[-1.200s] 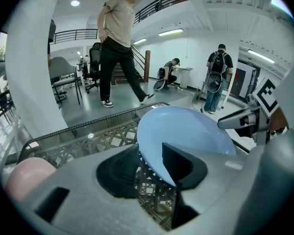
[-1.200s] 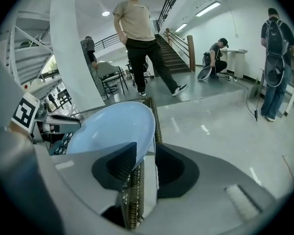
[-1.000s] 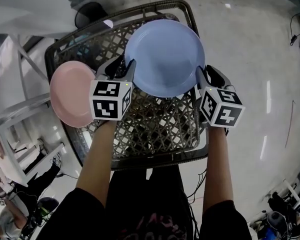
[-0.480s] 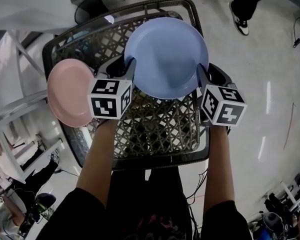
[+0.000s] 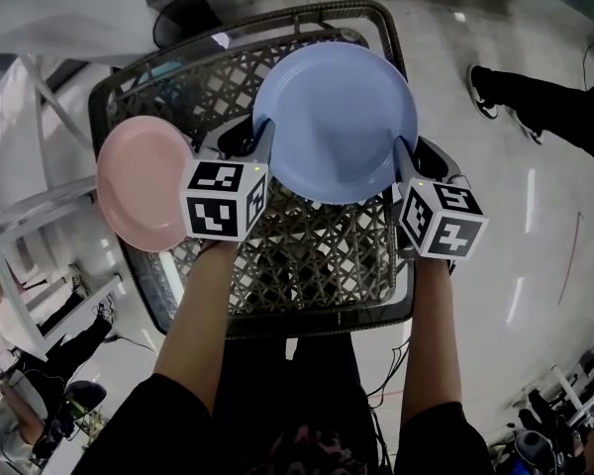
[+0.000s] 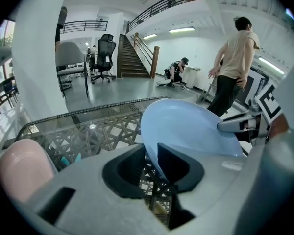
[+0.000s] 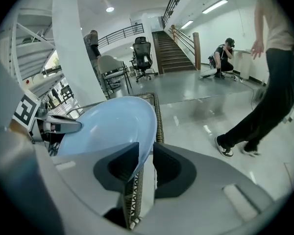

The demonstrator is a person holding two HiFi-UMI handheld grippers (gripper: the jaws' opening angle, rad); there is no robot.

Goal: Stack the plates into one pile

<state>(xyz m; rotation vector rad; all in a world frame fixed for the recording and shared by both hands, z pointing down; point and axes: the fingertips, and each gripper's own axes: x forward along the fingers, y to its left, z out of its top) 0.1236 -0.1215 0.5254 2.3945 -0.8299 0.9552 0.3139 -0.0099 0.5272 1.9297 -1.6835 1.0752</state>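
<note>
A light blue plate [image 5: 337, 117] sits over the far right part of a glass-topped wicker table [image 5: 307, 255]. My left gripper [image 5: 247, 132] is at its left rim and my right gripper [image 5: 406, 151] at its right rim. Both have just been closing. In the left gripper view the blue plate's [image 6: 186, 126] rim runs between the jaws of the left gripper [image 6: 152, 155], against the right one, with a gap to the other. The right gripper [image 7: 146, 153] likewise straddles the blue plate's [image 7: 108, 121] rim with a slit still showing. A pink plate [image 5: 139, 181] lies at the table's left edge.
The table's wicker rim [image 5: 277, 18] rings the glass top. A person [image 5: 554, 107] walks on the grey floor just right of the table. White frames and shelving [image 5: 40, 236] stand to the left.
Both grippers' jaws have narrowed around the blue plate's rim. The plate and the hands have barely shifted. A person has walked from the top to the right of the head view.
</note>
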